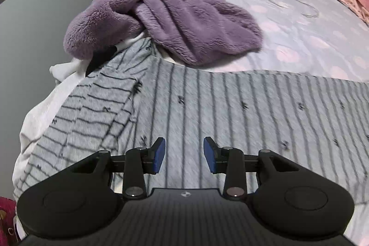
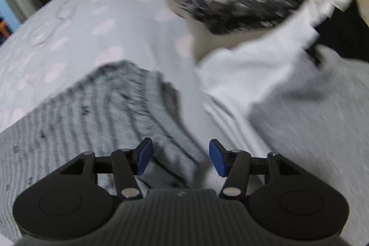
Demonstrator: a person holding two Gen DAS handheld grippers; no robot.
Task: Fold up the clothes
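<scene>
While the striped grey garment (image 1: 207,103) lies flat along the near edge of the bed (image 1: 299,22), both the left claw (image 1: 184,155) and the right claw (image 2: 181,157) hang half-wide and empty just over it, the right one at its hem.

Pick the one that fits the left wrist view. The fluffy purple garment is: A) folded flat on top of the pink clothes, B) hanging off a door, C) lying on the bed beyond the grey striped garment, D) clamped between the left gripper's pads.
C: the fluffy purple garment lies bunched on the bed past the far edge of the grey striped garment, while the left gripper is open with nothing between its pads.
</scene>
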